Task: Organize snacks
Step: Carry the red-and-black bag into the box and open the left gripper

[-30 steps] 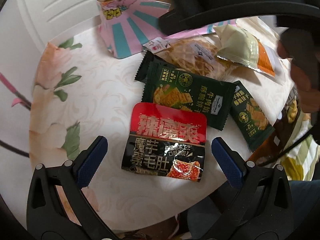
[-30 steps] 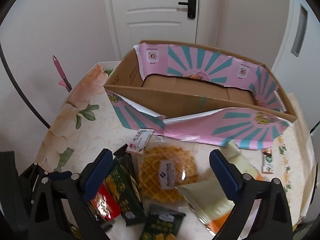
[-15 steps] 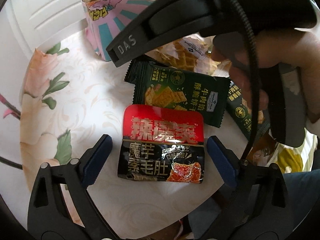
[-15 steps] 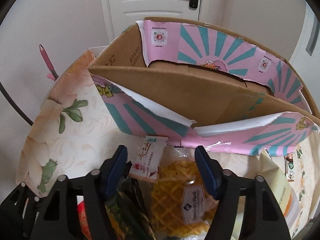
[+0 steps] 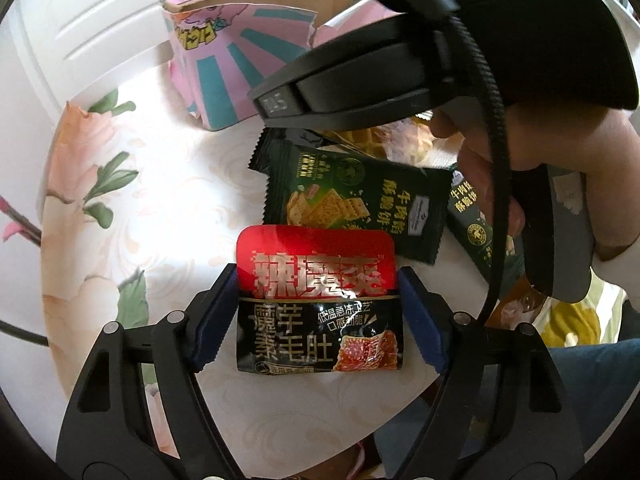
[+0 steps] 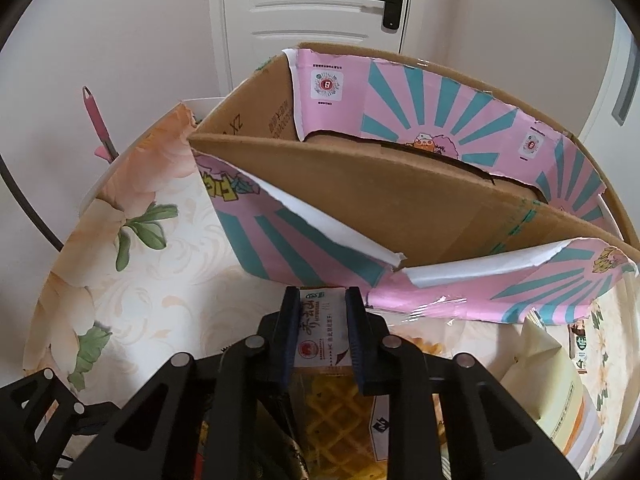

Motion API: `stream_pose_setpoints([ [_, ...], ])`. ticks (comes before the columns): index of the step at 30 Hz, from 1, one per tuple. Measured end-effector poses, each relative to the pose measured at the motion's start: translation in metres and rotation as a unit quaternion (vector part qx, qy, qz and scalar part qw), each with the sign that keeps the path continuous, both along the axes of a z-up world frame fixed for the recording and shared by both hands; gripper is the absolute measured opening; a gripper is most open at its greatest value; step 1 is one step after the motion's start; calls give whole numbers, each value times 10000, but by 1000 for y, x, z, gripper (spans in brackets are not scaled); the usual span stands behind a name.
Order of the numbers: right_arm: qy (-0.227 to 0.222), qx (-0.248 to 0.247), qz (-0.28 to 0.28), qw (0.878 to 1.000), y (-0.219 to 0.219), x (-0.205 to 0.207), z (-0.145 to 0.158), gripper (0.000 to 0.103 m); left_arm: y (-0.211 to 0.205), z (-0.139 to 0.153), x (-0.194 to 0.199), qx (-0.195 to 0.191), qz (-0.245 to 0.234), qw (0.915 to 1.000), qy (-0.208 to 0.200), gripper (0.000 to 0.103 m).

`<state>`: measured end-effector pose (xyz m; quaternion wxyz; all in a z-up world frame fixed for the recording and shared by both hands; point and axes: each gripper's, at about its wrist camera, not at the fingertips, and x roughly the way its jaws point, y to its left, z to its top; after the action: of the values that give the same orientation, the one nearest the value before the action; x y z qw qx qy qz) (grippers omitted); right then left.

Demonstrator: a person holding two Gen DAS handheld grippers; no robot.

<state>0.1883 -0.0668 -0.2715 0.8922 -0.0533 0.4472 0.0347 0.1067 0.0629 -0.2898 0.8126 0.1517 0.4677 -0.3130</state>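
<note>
Two grippers work at once, each on its own packet, so both can go to the box together. Nearest, the left gripper (image 5: 318, 312) is closing round the red-and-black snack pouch (image 5: 318, 300), flat on the floral table (image 5: 160, 208). Further on, the right gripper (image 6: 322, 332) is clamped on a small white packet (image 6: 320, 330), just before the open pink cardboard box (image 6: 400, 208), seemingly the destination.

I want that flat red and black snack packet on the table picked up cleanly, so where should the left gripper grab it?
Grip the red and black snack packet across its two long side edges, coming from above: it lies flat, and the left gripper, closing, already straddles it.
</note>
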Motion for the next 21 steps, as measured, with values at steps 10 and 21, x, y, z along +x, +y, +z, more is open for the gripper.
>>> stream_pose_setpoints([
  [10, -57, 137, 86, 9999, -1, -10, 13, 21, 5, 14, 0, -36, 277, 9996, -94, 75],
  [21, -131, 236, 64, 9996, -12, -29, 42, 21, 38, 60, 18, -389, 958, 9945, -184, 75],
])
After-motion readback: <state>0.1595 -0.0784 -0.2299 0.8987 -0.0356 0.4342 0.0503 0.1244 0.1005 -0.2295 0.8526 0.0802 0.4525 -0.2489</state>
